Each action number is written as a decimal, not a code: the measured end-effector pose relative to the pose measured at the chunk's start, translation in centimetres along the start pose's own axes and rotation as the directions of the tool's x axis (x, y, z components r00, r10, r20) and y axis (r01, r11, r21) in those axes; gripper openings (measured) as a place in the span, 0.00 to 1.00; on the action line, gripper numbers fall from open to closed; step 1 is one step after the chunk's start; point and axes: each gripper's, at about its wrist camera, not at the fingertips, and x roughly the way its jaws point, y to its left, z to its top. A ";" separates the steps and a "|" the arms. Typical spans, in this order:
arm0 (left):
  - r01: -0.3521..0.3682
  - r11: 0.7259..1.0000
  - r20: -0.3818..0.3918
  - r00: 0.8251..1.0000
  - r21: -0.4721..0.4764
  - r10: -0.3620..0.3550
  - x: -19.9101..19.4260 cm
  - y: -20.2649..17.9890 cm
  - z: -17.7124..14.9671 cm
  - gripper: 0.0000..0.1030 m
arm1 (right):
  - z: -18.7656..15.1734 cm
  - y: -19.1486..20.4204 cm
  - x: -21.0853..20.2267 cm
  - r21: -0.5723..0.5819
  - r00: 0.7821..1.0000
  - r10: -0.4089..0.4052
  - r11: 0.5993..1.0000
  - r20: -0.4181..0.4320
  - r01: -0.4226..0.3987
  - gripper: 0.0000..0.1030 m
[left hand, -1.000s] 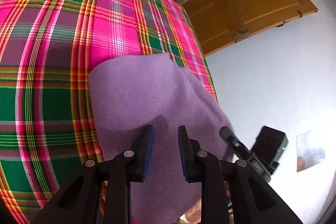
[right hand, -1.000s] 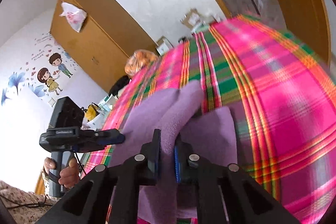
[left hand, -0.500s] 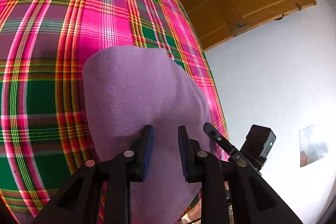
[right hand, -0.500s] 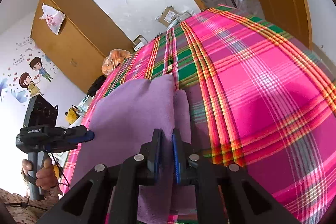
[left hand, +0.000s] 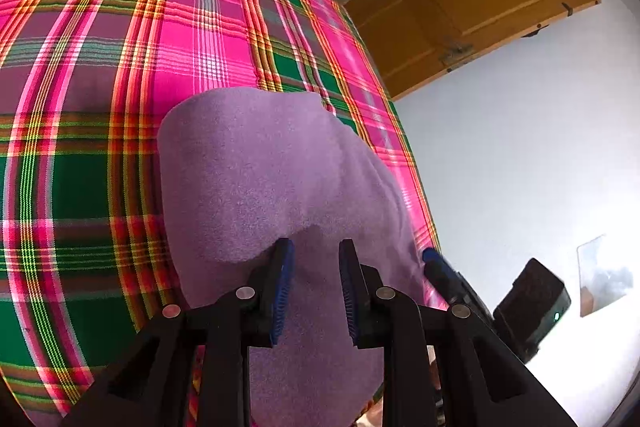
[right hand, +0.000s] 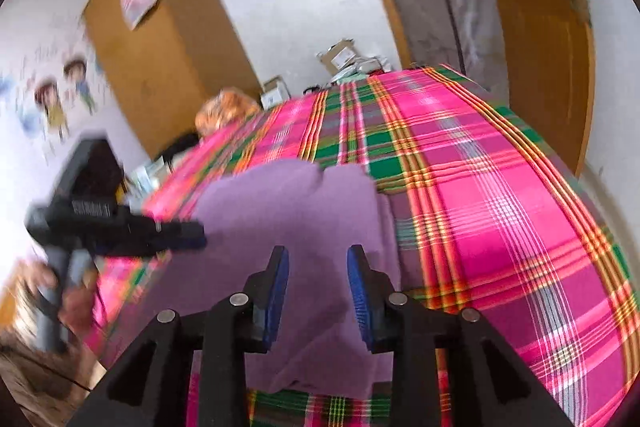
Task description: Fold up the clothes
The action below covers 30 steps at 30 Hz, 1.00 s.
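Where it lies on the pink, green and yellow plaid bedspread (left hand: 120, 75), the soft purple fleece garment (left hand: 256, 171) is entered as item one: doubled over, an upper layer resting on a lower one, its rounded folded edge towards the far side of the bed, its near end hanging towards us at the bed's edge. In the right wrist view the same garment (right hand: 296, 211) shows a shallow notch at its far edge and a narrow strip of under-layer along its right side.

Item two, our left gripper (left hand: 316, 259): jaws spread, blue pads apart, nothing between them, poised just above the near part of the fleece. Item three, our right gripper (right hand: 318, 267): likewise spread and empty, over the garment's near end.

Step, as we judge it: a fold is laid and both claws stand free of the cloth. Whether another fold is wanted or the piece is done, we cannot settle. A further fold would call for pinching both layers together at one edge.

Surroundings: orange-brown wooden wardrobe (right hand: 160, 39), cartoon wall stickers of two children (right hand: 60, 87), wooden door (left hand: 472, 7).

Writing: a white label on the black handle of the left gripper, seen from the right camera, is too blurred to read
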 end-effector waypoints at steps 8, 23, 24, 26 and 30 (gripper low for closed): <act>0.013 1.000 0.001 1.000 0.003 -0.013 0.2 0.3 -0.1 0.23 | -3.3 1.8 -0.3 -0.149 0.989 -0.143 0.980 -0.049 0.135 0.28; 0.029 1.000 -0.012 1.000 0.013 -0.029 -0.2 0.5 0.0 0.23 | -2.0 0.1 -3.5 -0.081 0.984 -0.177 0.981 -0.019 0.175 0.38; 0.032 0.999 -0.008 0.999 0.011 -0.032 -0.3 0.6 0.0 0.23 | -1.4 0.4 -3.3 -0.085 0.985 -0.171 0.982 -0.010 0.169 0.38; 0.037 0.999 -0.006 0.999 0.010 -0.037 -0.2 0.7 0.0 0.23 | -0.3 0.8 -1.7 -0.096 0.988 -0.153 0.984 -0.011 0.151 0.37; 0.064 0.998 -0.016 0.998 -0.006 -0.064 -0.1 1.1 0.3 0.23 | -0.3 0.9 1.7 -0.087 0.991 -0.114 0.990 -0.070 0.108 0.36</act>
